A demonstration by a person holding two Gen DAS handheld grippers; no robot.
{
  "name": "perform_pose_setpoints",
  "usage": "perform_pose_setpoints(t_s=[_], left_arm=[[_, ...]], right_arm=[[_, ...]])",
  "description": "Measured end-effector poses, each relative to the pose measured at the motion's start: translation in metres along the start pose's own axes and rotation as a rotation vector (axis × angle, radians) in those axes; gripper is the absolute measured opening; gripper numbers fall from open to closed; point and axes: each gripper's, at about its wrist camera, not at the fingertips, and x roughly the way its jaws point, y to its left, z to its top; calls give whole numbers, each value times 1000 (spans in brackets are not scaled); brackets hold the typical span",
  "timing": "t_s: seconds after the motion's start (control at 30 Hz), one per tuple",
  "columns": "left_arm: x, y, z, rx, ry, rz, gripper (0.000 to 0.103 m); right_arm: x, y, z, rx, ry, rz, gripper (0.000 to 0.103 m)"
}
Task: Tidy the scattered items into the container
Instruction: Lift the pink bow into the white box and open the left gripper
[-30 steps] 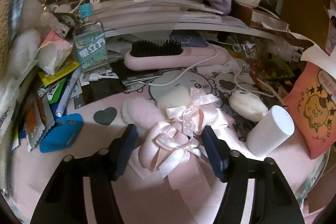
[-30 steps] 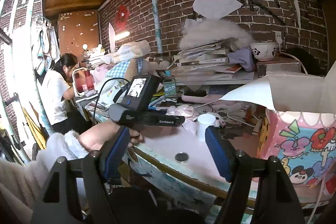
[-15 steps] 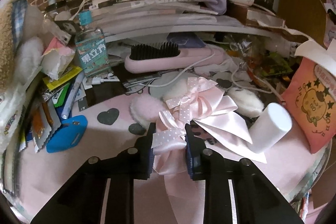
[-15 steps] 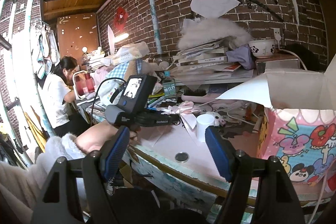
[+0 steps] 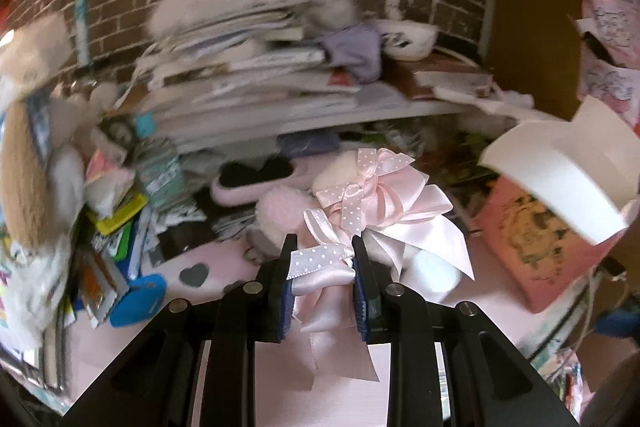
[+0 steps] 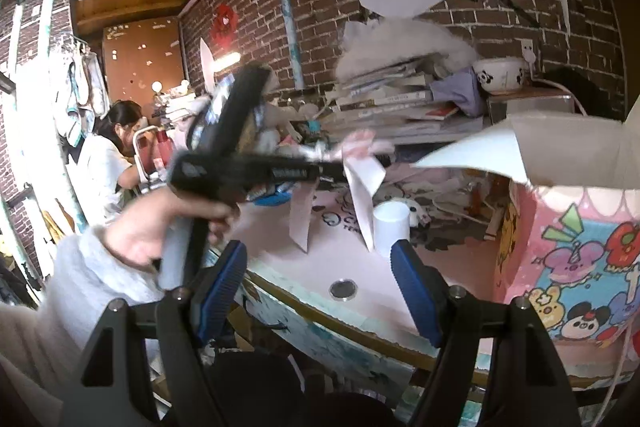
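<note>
We see the left gripper [image 5: 322, 259] clamped on the pink ribbon bow [image 5: 376, 203], lifted above the pink tabletop [image 5: 328, 367], tails dangling. Left of the cartoon box [image 6: 576, 259], a white cylinder [image 6: 390, 227] stands on the tabletop, and the bow, blurred, looks above it. Right gripper [image 6: 320, 283] jaws spread apart, holding nothing, near the table edge, left of the box

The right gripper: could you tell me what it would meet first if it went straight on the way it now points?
Probably the white cylinder standing on the pink tabletop. The open right gripper points across the table edge toward it, with only a small round metal disc lying flat below that line. Depth is uncertain in the fisheye view.
</note>
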Motion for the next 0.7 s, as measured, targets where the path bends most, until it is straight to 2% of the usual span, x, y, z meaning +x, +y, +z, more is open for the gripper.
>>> perform_pose_setpoints(t_s=[0.23, 0.4, 0.5, 0.7], left_arm=[[-24, -42, 29, 95, -62, -71, 19], [-37, -77, 51, 160, -94, -171, 19], [-44, -101, 65, 210, -114, -198, 19], [-46, -139, 95, 272, -109, -283, 19]], right_arm=[[8, -8, -7, 31, 26, -6, 72], [8, -9, -10, 37, 31, -4, 72], [8, -10, -12, 42, 33, -2, 72], [10, -12, -14, 55, 39, 1, 72]])
